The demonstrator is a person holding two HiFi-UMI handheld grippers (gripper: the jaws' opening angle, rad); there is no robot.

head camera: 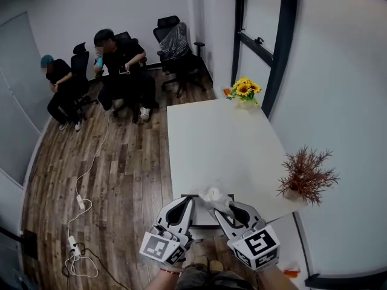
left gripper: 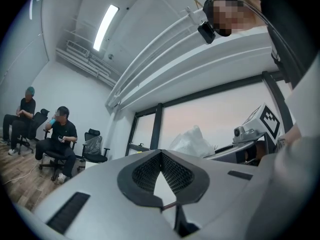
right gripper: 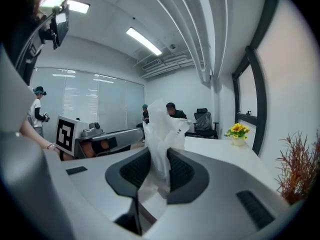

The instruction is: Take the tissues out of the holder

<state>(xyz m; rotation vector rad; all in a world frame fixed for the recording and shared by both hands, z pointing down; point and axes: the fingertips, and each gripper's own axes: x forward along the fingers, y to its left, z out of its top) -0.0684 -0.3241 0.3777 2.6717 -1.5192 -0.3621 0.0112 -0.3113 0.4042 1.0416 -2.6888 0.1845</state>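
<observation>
As the right hand-held gripper [right gripper: 160,171] pinches one tissue [right gripper: 164,126], two plants [head camera: 245,90] [head camera: 305,175] stand.

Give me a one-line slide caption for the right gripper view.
Right gripper clamped on a white tissue, with the white table and sunflowers beyond.

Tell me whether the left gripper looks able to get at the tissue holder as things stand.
Probably yes: the left gripper hovers right beside the holder with nothing between them. The right gripper pinches a tissue above it but leaves the left side free.
</observation>
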